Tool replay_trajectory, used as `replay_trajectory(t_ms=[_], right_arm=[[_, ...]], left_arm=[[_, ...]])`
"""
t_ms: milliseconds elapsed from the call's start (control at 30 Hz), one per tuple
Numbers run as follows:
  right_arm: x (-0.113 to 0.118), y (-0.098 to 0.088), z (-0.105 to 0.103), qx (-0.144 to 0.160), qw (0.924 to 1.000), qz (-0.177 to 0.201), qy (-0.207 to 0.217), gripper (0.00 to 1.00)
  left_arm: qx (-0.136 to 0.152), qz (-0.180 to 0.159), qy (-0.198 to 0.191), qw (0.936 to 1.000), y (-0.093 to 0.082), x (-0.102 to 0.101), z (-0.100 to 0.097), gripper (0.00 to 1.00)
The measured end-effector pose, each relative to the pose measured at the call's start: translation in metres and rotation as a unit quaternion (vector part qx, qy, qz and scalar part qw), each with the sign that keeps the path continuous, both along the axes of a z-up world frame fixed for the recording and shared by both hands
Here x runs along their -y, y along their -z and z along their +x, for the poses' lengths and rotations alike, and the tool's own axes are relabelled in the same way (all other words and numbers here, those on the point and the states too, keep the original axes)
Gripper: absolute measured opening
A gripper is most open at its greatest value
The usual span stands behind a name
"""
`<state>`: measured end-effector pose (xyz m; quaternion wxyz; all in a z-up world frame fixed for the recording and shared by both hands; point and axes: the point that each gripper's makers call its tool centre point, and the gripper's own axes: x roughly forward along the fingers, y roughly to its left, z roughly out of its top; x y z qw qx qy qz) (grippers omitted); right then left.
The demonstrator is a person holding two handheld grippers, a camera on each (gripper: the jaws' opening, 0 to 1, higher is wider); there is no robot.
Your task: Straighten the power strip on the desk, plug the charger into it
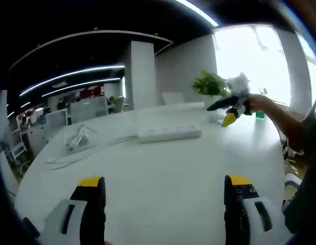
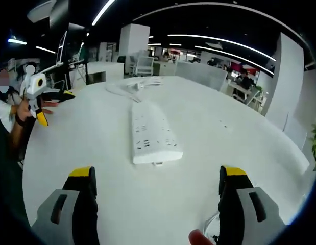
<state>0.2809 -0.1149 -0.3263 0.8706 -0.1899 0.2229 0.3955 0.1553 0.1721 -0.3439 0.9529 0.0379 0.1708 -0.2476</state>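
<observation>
The power strip (image 2: 150,133) lies flat on the white table (image 2: 239,148), well ahead of the right gripper (image 2: 156,191), whose jaws stand wide apart with nothing between them. The left gripper (image 1: 164,196) is likewise spread wide and empty, and from its view the strip sits near mid-table with its white cord (image 1: 78,145) trailing to a loose coil. The charger cannot be picked out for certain; a bit of white cable near the right gripper's lower edge may belong to it.

The likeliest trouble is the strip sliding or spinning on the smooth tabletop when nudged at one end, since nothing pins it. The slack cord could drag it back out of line. Pushing a plug in with one gripper alone could shove the strip away instead of seating the prongs.

The room is an open office with ceiling light strips, a white pillar (image 1: 142,71), a potted plant (image 1: 211,84) and a bright window
</observation>
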Motion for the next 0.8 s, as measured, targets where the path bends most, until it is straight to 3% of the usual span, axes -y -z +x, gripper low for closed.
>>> replay_trajectory(t_ms=[800], right_arm=[[-0.028, 0.014, 0.016, -0.022, 0.9993, -0.011, -0.029, 1.0]], left_arm=[[-0.003, -0.001, -0.005, 1.0, 0.003, -0.002, 0.002, 1.0]])
